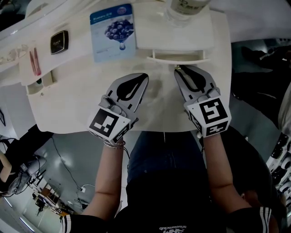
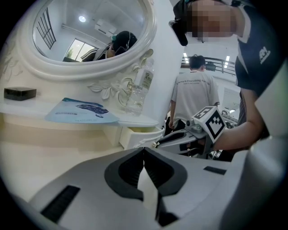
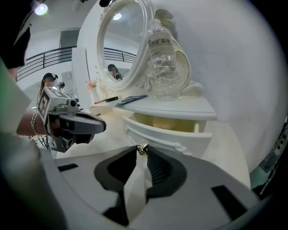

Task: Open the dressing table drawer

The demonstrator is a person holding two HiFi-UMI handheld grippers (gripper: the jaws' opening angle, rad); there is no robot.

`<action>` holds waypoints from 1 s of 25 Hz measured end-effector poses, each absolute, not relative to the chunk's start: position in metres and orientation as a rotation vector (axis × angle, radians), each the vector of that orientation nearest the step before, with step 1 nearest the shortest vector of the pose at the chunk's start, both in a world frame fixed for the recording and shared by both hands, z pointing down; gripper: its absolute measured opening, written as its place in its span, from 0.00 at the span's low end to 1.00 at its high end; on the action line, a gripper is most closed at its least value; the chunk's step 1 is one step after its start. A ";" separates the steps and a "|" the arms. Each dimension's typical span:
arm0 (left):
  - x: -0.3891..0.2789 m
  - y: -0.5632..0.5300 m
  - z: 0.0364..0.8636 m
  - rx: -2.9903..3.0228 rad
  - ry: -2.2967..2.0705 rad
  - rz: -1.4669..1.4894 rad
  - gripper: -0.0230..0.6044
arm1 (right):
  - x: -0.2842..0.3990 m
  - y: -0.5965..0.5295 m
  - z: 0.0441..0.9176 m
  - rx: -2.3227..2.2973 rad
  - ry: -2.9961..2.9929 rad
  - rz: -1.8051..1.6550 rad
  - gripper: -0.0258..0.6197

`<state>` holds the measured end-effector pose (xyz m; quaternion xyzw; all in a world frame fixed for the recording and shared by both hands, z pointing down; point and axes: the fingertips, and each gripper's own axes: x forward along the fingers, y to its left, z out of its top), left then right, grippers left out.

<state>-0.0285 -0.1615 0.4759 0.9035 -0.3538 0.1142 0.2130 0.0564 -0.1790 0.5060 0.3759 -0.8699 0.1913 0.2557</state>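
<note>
Head view. Right gripper (image 1: 178, 69) clamped on drawer knob (image 1: 177, 68), jaws narrow, only the knob between them. Drawer (image 1: 178, 56) part way out from under small shelf (image 1: 175, 40), far right of the white tabletop (image 1: 68, 104). Left gripper (image 1: 143, 76) closed and empty, over bare surface just left of the right one. Table's front edge directly under both marker cubes, right edge close beside the right gripper. Free surface to the left and between the two grippers. On top: one blue packet (image 1: 112, 32), one dark case (image 1: 59, 42), one bottle (image 1: 186, 5).

Left gripper view. Jaws tip to tip, nothing held. Beyond: one oval mirror (image 2: 90, 31), packet lying flat on a raised ledge, bottle beside the mirror frame. Drawer front sticking out below the shelf, right gripper at it. One person in a white T-shirt (image 2: 195, 90) standing in the room behind.

Right gripper view. Knob pinched at the jaw tips. One drawer, open by a gap, pale inside showing. Bottle upright on the shelf above. Left gripper off to the left, apart from the drawer. White wall close behind the table.
</note>
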 end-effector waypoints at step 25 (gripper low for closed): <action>-0.025 -0.140 0.466 2.535 -0.940 0.315 0.07 | 0.056 -0.155 0.508 1.017 -2.339 0.514 0.18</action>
